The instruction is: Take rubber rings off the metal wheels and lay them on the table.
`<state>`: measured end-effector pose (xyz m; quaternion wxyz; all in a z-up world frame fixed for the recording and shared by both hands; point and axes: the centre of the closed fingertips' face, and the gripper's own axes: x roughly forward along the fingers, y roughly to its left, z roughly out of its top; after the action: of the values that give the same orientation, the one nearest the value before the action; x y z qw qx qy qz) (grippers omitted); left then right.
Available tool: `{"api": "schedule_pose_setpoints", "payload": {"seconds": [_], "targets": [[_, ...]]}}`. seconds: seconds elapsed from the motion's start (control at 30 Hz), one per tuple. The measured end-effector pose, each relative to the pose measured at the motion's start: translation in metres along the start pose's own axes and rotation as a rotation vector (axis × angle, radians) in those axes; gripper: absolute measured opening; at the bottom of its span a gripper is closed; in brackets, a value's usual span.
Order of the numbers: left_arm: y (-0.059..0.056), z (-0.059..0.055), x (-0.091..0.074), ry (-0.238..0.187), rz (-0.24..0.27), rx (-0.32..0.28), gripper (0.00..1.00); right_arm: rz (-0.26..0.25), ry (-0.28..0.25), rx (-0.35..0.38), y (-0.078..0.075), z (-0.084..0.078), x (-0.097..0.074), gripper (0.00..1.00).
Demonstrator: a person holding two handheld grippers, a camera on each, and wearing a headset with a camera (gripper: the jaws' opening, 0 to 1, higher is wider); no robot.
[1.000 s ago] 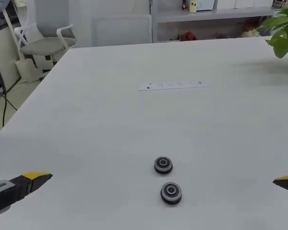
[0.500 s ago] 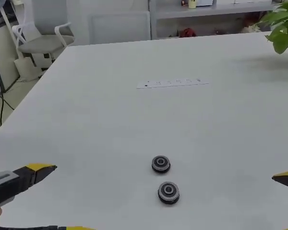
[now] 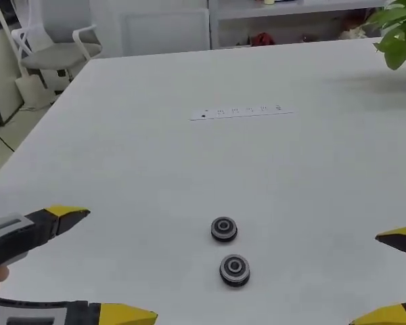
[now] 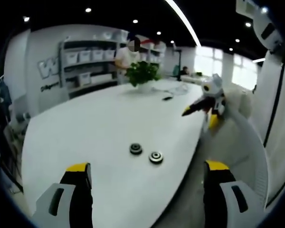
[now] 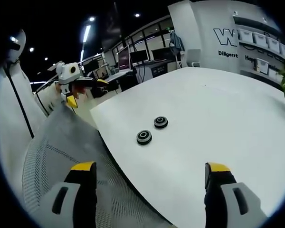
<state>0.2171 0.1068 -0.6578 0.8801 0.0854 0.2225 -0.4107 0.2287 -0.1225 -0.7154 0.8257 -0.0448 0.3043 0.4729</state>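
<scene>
Two small metal wheels, each with a black rubber ring around its rim, lie flat on the white table point(image 3: 189, 169). The far wheel point(image 3: 223, 229) point(image 4: 136, 148) point(image 5: 160, 122) and the near wheel point(image 3: 234, 269) point(image 4: 155, 157) point(image 5: 144, 137) sit close together, apart from each other. My left gripper point(image 3: 122, 264) point(image 4: 147, 167) is open, well to the left of them near the table's front edge. On their right, my right gripper point(image 3: 365, 279) point(image 5: 149, 167) is open too. Neither holds anything. The wheels lie between the two grippers.
A flush power strip point(image 3: 240, 112) is set in the table's middle. A potted plant point(image 3: 396, 37) point(image 4: 142, 73) stands at the far right. A white chair point(image 3: 51, 47) and shelves are beyond the table. A person point(image 4: 128, 54) stands by the shelves.
Both grippers have come further in from the sides, and their lower jaws now show at the bottom edge. The camera has tilted a little. The wheels have not moved.
</scene>
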Motion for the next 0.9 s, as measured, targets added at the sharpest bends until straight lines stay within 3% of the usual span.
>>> {"api": "schedule_pose_setpoints", "payload": {"seconds": [0.5,0.67,0.9], "targets": [[0.006,0.036,0.005,-0.016,-0.041,0.117,0.99,-0.032,-0.048,-0.036,-0.017,0.033,-0.009,0.91],[0.009,0.05,0.009,-0.039,-0.054,0.147,0.99,-0.04,-0.077,-0.038,-0.021,0.044,-0.012,0.9],[0.02,0.062,0.009,-0.059,-0.049,0.164,0.99,-0.034,-0.108,-0.073,-0.02,0.065,-0.016,0.9]]}}
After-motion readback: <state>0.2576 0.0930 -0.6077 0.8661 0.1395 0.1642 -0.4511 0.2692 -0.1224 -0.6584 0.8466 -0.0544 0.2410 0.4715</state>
